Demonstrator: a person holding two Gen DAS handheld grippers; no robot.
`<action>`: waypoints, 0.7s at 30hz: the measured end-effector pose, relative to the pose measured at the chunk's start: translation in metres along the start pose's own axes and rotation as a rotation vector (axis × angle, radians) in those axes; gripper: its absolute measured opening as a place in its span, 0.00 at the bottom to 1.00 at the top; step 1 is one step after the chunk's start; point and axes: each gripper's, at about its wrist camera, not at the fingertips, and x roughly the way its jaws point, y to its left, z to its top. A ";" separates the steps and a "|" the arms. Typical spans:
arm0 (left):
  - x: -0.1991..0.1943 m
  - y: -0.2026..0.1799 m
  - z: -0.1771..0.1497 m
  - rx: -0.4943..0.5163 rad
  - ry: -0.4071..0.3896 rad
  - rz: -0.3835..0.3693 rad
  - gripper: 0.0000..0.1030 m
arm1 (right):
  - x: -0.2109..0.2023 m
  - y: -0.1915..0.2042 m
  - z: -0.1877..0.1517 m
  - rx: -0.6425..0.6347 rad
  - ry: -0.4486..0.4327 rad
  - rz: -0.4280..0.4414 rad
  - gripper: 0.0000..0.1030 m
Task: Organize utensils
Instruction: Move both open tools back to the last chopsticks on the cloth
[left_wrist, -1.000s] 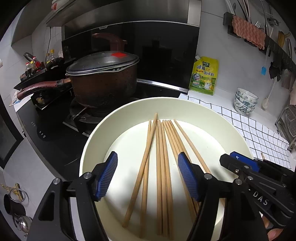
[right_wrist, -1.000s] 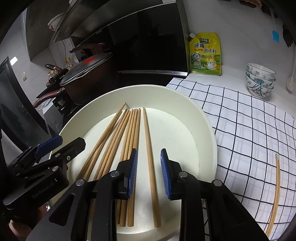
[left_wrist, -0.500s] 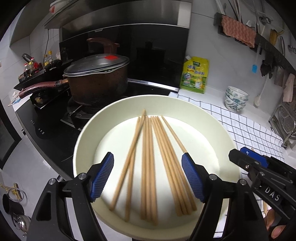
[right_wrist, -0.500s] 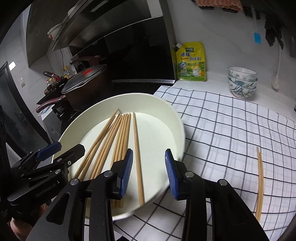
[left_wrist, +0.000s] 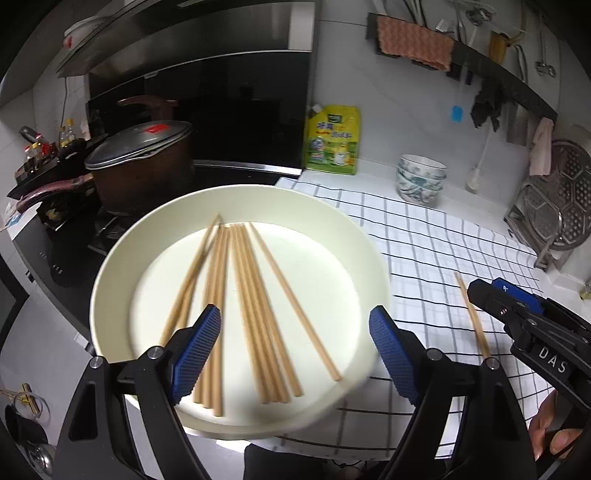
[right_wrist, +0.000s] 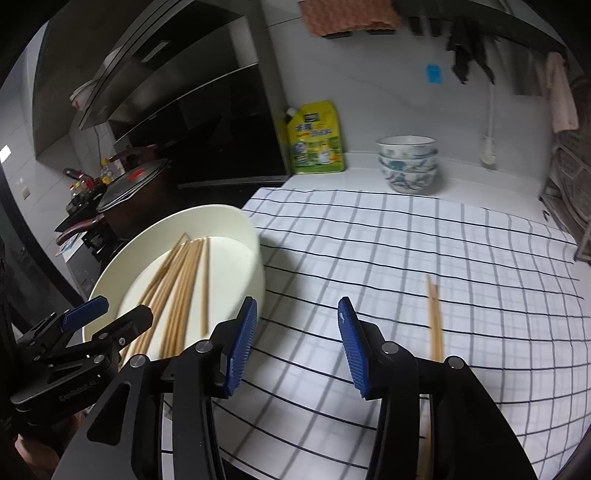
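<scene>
Several wooden chopsticks (left_wrist: 251, 295) lie in a wide cream bowl (left_wrist: 332, 218), which sits half on the checked cloth (left_wrist: 436, 236). My left gripper (left_wrist: 295, 350) hovers over the bowl's near rim, its jaws opening, nothing between the blue pads. A loose pair of chopsticks (right_wrist: 435, 317) lies on the cloth (right_wrist: 406, 236) to the right of the bowl (right_wrist: 236, 221). My right gripper (right_wrist: 297, 347) hangs above the cloth between the bowl and that pair, jaws opening and empty. The loose chopsticks (left_wrist: 472, 314) also show in the left wrist view, beside the right gripper's body (left_wrist: 532, 325).
A lidded brown pot (left_wrist: 140, 162) stands on the black stove at the left. A yellow-green pouch (left_wrist: 332, 140) leans on the back wall, with stacked patterned bowls (left_wrist: 421, 177) to its right. A metal rack (left_wrist: 554, 206) stands at the far right. A rail of hung tools runs above.
Both grippers have drawn back and swung right, away from the chopsticks in the bowl. Both have opened wider. The right one now sits over the cloth instead of the bowl.
</scene>
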 end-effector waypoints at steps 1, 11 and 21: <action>-0.001 -0.005 -0.001 0.005 0.001 -0.008 0.79 | -0.003 -0.006 -0.001 0.009 -0.004 -0.008 0.44; -0.005 -0.057 -0.005 0.034 -0.006 -0.097 0.87 | -0.029 -0.072 -0.025 0.095 0.000 -0.100 0.46; 0.000 -0.106 -0.021 0.091 0.026 -0.164 0.87 | -0.035 -0.119 -0.051 0.117 0.038 -0.194 0.50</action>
